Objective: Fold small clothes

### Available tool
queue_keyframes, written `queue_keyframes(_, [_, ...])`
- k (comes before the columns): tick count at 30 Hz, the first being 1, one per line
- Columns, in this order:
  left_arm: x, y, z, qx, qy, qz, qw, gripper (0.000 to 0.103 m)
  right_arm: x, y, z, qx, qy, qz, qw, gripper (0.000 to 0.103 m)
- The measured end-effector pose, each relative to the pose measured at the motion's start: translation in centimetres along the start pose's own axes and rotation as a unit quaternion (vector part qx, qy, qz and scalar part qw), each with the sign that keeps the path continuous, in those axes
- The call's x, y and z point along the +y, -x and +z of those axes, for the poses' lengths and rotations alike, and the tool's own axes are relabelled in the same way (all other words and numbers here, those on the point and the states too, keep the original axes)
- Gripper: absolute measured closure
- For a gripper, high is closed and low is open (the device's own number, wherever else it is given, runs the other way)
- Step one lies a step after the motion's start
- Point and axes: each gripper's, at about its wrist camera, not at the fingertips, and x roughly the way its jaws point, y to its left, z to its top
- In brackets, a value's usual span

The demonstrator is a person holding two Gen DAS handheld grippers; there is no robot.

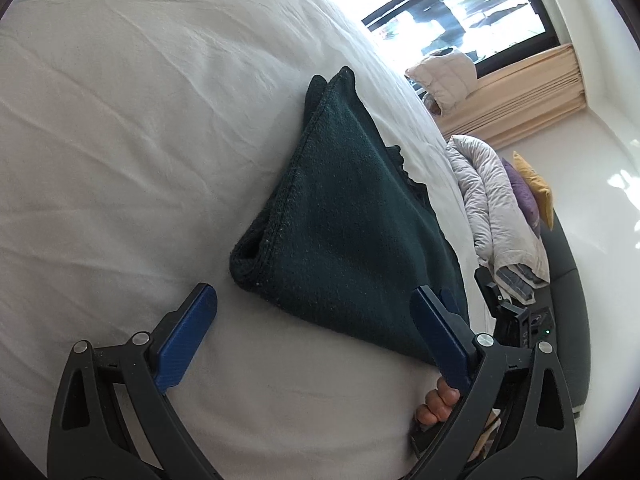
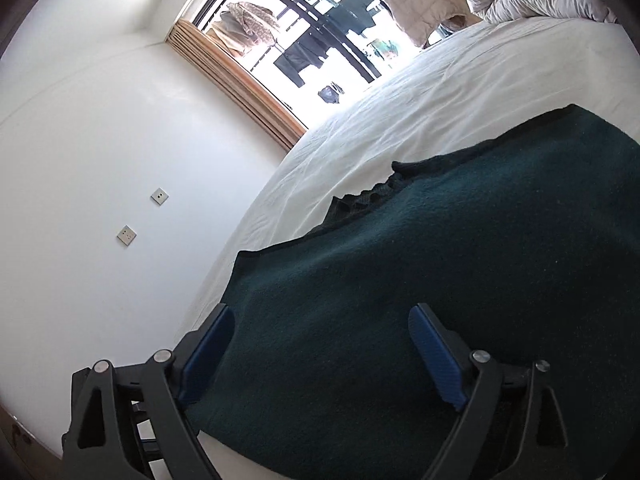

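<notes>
A dark green knit garment (image 1: 344, 216) lies folded on the white bed sheet (image 1: 120, 140). My left gripper (image 1: 316, 300) is open, its blue fingers apart just short of the garment's near folded edge, holding nothing. In the right wrist view the same garment (image 2: 440, 260) fills the lower right. My right gripper (image 2: 320, 320) is open over the garment's near edge, with the cloth showing between its blue fingers (image 2: 434, 356). The right gripper's black body (image 1: 516, 312) and the person's hand (image 1: 438, 404) show at the left wrist view's lower right.
A crumpled pale duvet (image 1: 488, 208) with purple and yellow pillows (image 1: 528, 192) lies at the bed's far end. A window with beige curtains (image 2: 248, 92) is beyond the bed. A white wall with two sockets (image 2: 128, 236) runs beside the bed.
</notes>
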Motion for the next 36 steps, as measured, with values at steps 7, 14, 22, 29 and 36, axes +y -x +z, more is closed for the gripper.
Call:
queue_keyframes(7, [0.0, -1.6, 1.2, -0.010, 0.046, -0.026, 0.9986, 0.014, -0.4, 0.6, 2.2, -0.002, -0.044, -0.004, 0.999, 0.033])
queue_keyframes(14, [-0.7, -6.1, 2.1, 0.019, 0.083, -0.063, 0.9944, 0.067, -2.6, -0.5, 2.5, 0.039, -0.056, -0.054, 0.996, 0.045])
queue_keyframes(22, [-0.6, -7.5, 2.6, 0.010, 0.075, -0.057, 0.9954, 0.090, -3.4, -3.0, 2.1, 0.088, -0.045, -0.115, 0.988, 0.064])
queue_keyframes(29, [-2.6, -7.0, 2.5, -0.012, 0.031, -0.030, 0.9990, 0.095, -4.2, -3.7, 1.6, 0.105, -0.022, -0.158, 0.982, 0.100])
queue_keyframes(36, [-6.7, -5.2, 2.5, -0.043, -0.035, -0.004, 0.9985, 0.096, -6.0, -2.4, 1.7, 0.095, -0.062, -0.086, 0.990, 0.098])
